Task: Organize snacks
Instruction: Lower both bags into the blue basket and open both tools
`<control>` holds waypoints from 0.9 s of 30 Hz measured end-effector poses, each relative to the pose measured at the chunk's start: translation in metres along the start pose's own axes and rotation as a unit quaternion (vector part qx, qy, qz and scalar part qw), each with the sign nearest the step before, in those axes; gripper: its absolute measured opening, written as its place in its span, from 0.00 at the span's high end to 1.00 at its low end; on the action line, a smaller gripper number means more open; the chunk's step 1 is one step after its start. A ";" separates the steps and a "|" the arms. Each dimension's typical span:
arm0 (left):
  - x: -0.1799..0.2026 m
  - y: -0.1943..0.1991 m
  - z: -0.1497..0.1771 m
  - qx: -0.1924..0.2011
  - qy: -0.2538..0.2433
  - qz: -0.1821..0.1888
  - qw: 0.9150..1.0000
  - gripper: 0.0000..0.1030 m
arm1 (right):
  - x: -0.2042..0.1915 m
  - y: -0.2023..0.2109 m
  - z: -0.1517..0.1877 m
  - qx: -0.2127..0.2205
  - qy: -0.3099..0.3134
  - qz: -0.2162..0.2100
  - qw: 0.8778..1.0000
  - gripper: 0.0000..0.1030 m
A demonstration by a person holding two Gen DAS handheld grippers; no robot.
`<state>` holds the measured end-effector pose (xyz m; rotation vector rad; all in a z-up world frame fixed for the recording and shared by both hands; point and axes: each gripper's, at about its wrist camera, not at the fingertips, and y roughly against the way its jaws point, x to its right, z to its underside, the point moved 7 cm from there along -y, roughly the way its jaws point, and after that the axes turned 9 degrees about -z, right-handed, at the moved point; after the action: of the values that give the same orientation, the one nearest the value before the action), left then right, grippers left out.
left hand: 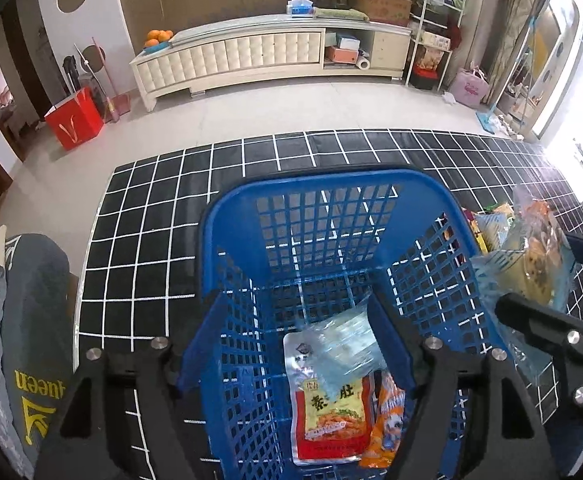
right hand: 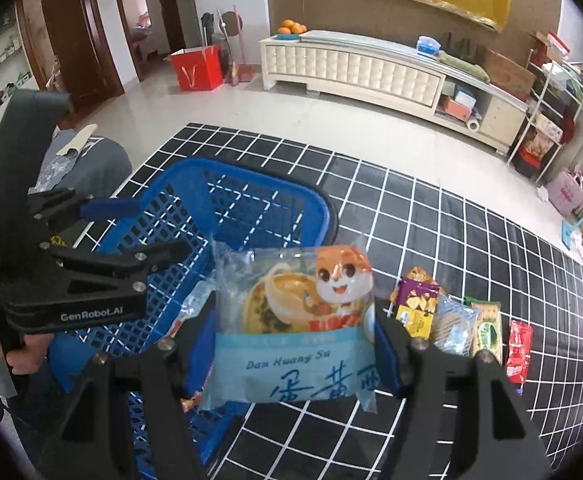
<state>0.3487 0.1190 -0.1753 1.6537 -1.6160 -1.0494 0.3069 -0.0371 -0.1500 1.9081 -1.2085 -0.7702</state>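
A blue mesh basket (left hand: 323, 184) stands on a black grid mat; it also shows in the right wrist view (right hand: 251, 184). Inside lie a red-and-yellow snack pouch (left hand: 331, 412), a clear pale-blue packet (left hand: 343, 348) and an orange packet (left hand: 387, 416). My left gripper (left hand: 295, 336) is open above the basket's inside, holding nothing; it also shows in the right wrist view (right hand: 127, 228). My right gripper (right hand: 295, 340) is shut on a pale-blue egg-yolk pastry packet (right hand: 295, 312), held just right of the basket; the packet shows in the left wrist view (left hand: 531, 264).
Several loose snack packets (right hand: 463, 324) lie in a row on the mat (right hand: 431, 240) to the right of the basket. A grey cushion (left hand: 27, 320) lies left of the mat. A white low cabinet (left hand: 267, 52) and a red bag (left hand: 75, 120) stand at the back.
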 end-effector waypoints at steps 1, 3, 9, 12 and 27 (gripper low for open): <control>-0.001 0.002 0.001 0.002 0.000 -0.001 1.000 0.31 | -0.001 0.002 0.000 0.001 0.000 -0.001 1.000 0.31; -0.004 0.008 0.003 0.007 0.001 -0.004 1.000 0.31 | -0.004 0.005 -0.001 0.002 0.000 -0.004 1.000 0.31; -0.019 0.038 0.006 0.027 0.013 -0.001 1.000 0.31 | -0.016 0.008 -0.005 0.002 -0.003 -0.016 1.000 0.31; -0.028 0.051 0.009 0.034 0.014 -0.006 0.999 0.31 | -0.026 0.004 -0.009 -0.003 0.005 -0.021 1.000 0.31; -0.078 0.050 0.025 0.035 0.041 -0.013 0.998 0.31 | -0.045 -0.047 -0.027 -0.052 0.018 -0.007 0.998 0.30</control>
<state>0.3054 0.1949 -0.1358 1.7448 -1.5993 -0.9331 0.3341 0.0249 -0.1697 1.8408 -1.1124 -0.7878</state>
